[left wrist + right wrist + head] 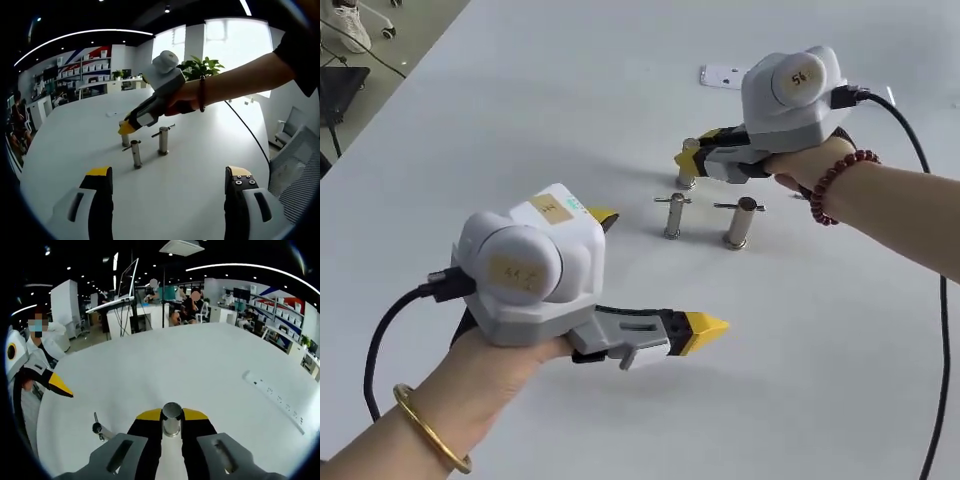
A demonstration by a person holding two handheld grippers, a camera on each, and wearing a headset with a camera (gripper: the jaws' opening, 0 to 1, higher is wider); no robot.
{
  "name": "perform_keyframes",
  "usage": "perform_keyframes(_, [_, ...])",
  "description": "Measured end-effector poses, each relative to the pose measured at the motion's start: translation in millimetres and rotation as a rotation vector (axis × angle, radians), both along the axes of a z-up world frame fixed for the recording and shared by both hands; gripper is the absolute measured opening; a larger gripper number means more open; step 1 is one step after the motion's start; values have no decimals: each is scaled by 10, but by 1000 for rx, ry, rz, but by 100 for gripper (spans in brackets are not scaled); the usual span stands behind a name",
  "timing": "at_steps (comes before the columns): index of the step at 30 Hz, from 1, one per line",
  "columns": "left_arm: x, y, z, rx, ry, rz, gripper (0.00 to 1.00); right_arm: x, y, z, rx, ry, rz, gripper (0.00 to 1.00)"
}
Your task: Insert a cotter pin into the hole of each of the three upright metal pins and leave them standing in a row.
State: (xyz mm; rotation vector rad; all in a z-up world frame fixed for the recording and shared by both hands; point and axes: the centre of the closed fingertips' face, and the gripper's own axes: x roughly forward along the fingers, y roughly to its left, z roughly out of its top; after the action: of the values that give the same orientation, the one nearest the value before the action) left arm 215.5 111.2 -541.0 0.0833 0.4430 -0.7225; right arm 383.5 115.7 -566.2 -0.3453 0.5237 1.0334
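Note:
Three upright metal pins stand on the white table (pixel 520 110). The middle pin (pixel 672 216) (pixel 136 153) and the right pin (pixel 740 222) (pixel 163 140) each carry a thin cotter pin (pixel 729 206) crosswise near the top. My right gripper (pixel 688 156) (pixel 171 416) is shut on the far pin (pixel 688 178) (pixel 171 418), its yellow-tipped fingers (pixel 148 415) pressing on both sides. Whether that pin holds a cotter pin is hidden. My left gripper (pixel 655 270) (pixel 168 175) hovers open in front of the row, nothing between its fingers.
A white power strip (pixel 275 392) (pixel 722 76) lies on the table behind the pins. The right gripper's black cable (pixel 932 190) trails along the right side. Office desks, shelves and seated people fill the background beyond the table.

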Motion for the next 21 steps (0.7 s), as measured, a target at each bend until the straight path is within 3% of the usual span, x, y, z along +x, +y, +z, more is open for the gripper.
perform_keyframes(8, [5, -7, 20, -5, -8, 0, 93, 18, -399, -13, -7, 6, -70, 8])
perform_keyframes(21, [3, -22, 42, -7, -7, 3, 92, -124, -1002, 31, -46, 4, -146, 8])
